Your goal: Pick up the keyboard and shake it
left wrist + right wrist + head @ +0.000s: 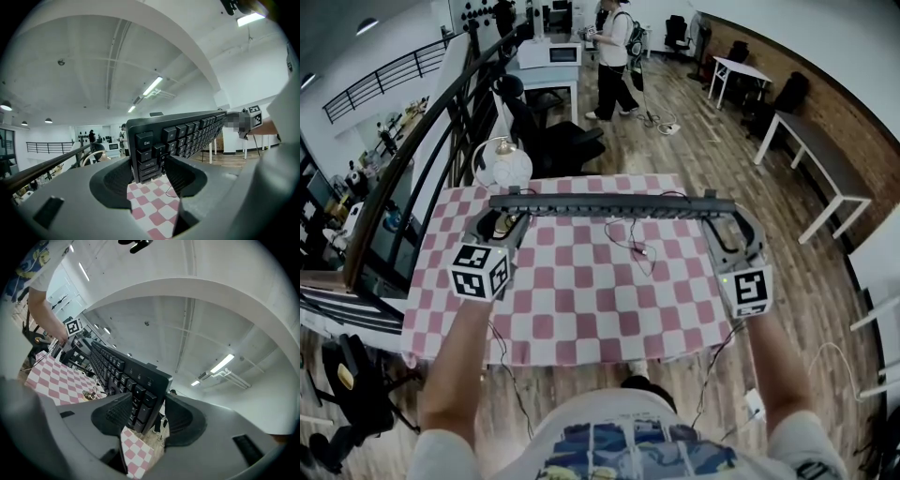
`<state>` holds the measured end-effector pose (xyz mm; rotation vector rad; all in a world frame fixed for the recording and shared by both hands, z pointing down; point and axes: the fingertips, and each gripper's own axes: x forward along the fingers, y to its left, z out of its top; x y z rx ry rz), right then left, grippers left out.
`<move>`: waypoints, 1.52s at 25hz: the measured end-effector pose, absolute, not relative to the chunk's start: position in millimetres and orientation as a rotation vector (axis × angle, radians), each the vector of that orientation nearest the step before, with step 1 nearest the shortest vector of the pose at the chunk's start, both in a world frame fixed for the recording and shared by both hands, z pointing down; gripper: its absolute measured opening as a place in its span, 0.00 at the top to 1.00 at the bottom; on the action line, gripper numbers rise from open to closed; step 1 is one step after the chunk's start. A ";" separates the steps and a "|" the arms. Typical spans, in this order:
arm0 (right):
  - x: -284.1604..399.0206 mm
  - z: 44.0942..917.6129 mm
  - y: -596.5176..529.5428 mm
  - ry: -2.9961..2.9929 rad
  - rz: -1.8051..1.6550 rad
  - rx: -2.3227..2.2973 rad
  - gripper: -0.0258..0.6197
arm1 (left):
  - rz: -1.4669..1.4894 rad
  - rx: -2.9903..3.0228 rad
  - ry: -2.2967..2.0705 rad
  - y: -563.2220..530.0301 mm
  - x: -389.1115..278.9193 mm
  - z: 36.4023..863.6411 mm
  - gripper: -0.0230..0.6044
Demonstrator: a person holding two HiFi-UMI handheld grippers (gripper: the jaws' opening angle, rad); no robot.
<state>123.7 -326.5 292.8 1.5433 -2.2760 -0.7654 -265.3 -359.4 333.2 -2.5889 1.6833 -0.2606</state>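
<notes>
A long black keyboard (609, 206) hangs in the air above the pink-and-white checked table (581, 309), tilted so the head view shows it edge-on. My left gripper (508, 211) is shut on its left end and my right gripper (727, 214) on its right end. In the left gripper view the keyboard (183, 136) stands between the jaws of the left gripper (151, 171), Esc key nearest, and both pads press on it. In the right gripper view the right gripper (145, 416) clamps the keypad end of the keyboard (122, 371). A thin cable (633, 239) trails from the keyboard onto the cloth.
A round white lamp (502, 167) and a black office chair (553, 141) stand behind the table's far left edge. A dark railing (412, 159) runs along the left. A person (614, 56) stands far back; white tables (816, 159) line the right wall.
</notes>
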 end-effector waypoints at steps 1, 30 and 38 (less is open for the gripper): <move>125.8 292.7 -325.4 -2.274 -0.768 1.546 0.63 | -0.258 -2.584 1.683 -358.1 -263.5 332.2 0.60; 126.5 270.9 -315.8 -2.193 -0.909 1.575 0.63 | -0.185 -2.486 1.685 -347.4 -263.9 310.5 0.60; 129.1 267.3 -310.0 -2.176 -0.924 1.595 0.63 | -0.168 -2.456 1.672 -342.2 -261.8 302.6 0.60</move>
